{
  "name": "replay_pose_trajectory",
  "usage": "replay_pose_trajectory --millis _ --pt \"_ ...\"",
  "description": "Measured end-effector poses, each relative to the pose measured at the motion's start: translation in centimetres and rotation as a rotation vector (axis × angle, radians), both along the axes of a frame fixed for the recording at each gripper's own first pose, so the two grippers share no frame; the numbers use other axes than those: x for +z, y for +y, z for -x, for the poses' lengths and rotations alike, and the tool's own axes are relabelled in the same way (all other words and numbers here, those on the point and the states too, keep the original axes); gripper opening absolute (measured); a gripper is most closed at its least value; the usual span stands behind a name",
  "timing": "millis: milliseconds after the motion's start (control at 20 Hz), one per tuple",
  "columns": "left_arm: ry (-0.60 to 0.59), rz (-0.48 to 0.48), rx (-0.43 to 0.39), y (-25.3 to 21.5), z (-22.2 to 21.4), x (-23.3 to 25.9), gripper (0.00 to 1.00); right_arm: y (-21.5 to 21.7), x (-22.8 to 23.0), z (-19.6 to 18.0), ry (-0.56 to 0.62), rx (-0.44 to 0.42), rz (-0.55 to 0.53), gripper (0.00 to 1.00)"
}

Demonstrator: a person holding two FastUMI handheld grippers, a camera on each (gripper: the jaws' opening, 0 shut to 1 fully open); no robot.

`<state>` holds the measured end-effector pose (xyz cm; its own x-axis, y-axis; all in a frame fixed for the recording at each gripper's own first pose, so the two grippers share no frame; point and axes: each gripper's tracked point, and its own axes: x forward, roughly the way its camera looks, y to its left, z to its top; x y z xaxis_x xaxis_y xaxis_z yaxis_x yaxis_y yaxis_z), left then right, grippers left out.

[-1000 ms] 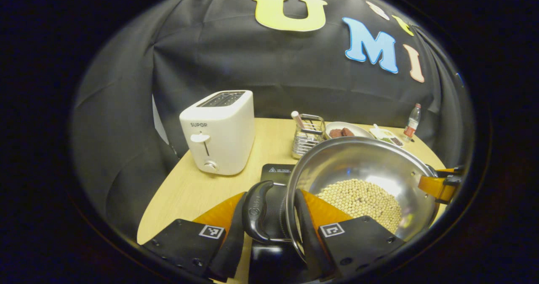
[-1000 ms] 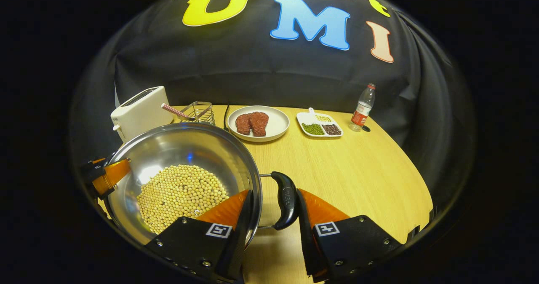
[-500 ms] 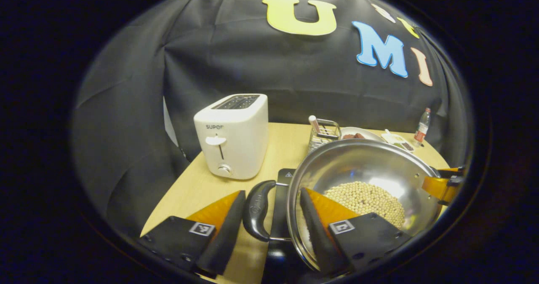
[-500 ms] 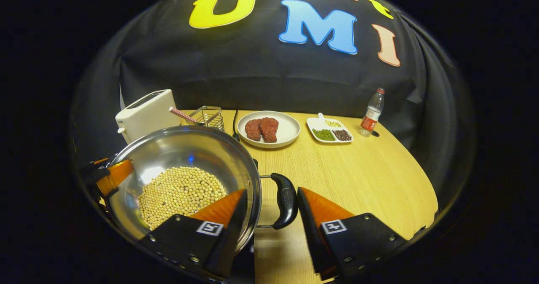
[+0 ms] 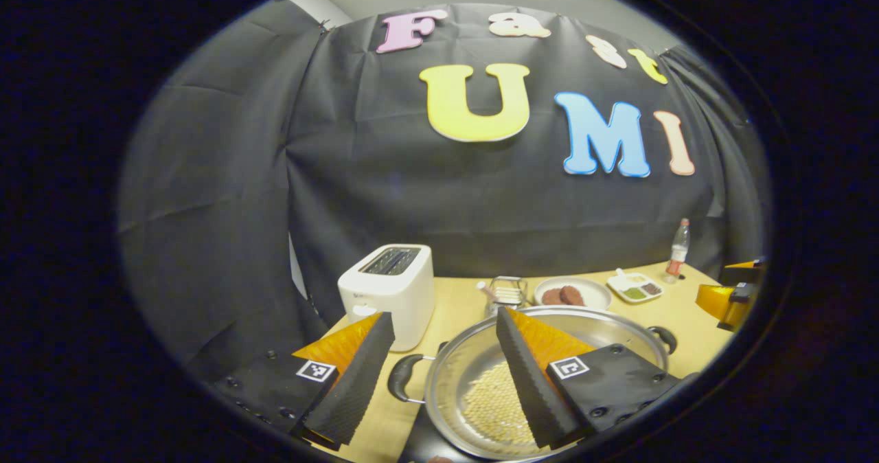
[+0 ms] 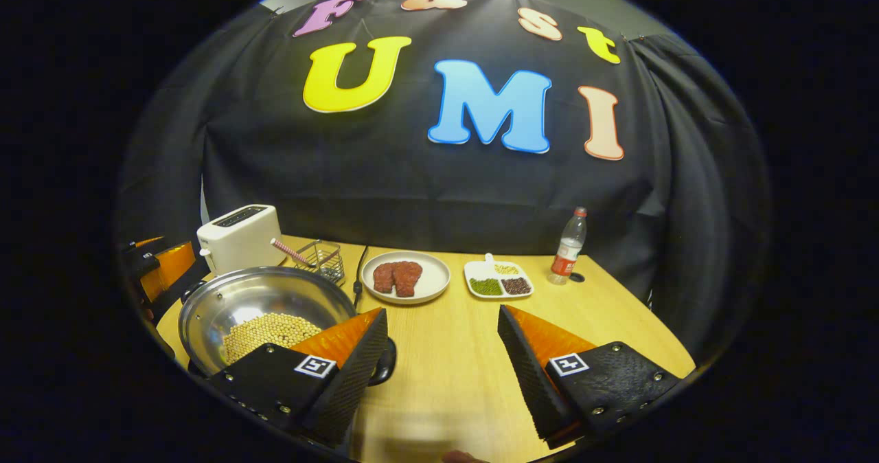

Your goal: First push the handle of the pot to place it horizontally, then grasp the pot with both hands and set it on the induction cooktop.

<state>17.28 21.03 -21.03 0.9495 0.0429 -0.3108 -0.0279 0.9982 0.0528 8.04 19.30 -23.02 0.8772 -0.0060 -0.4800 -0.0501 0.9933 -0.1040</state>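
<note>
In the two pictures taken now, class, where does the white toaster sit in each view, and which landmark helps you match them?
Left gripper view: the white toaster stands left of centre, behind the pot.
Right gripper view: the white toaster stands at the far left, behind the pot.
Shared landmark: the wire rack beside the toaster.
</note>
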Motion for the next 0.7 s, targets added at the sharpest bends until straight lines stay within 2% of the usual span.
replay_pose_trajectory --millis 50,200,350,400,450,550,700 --pt "-0.021 0.01 -0.007 -1.6 0.5 1.4 0.97 -1.1 1.1 0.4 -0.021 -0.001 -0.006 0.98" --pt "-0.075 0.056 -0.043 -7.1 2.6 4.9 0.97 -5.1 4.2 1.6 -0.084 -0.01 -0.014 0.97" --pt "-0.1 0.054 -0.074 -12.4 4.9 7.1 0.97 -8.8 6.5 3.7 -0.11 -0.019 -0.043 0.97" --pt "-0.11 0.054 -0.086 -14.3 5.9 7.9 0.94 -9.9 7.2 4.5 -0.117 -0.018 -0.05 0.97" --pt "-0.121 0.054 -0.096 -16.2 6.9 8.7 0.97 -11.2 7.8 5.2 -0.123 -0.017 -0.052 0.97" --pt "-0.138 0.058 -0.103 -19.0 9.1 10.2 1.0 -13.5 8.8 6.7 -0.133 -0.008 -0.057 0.97" --pt "-0.162 0.062 -0.1 -21.9 12.2 12.0 0.97 -16.2 10.7 8.6 -0.157 0.011 -0.074 0.97"
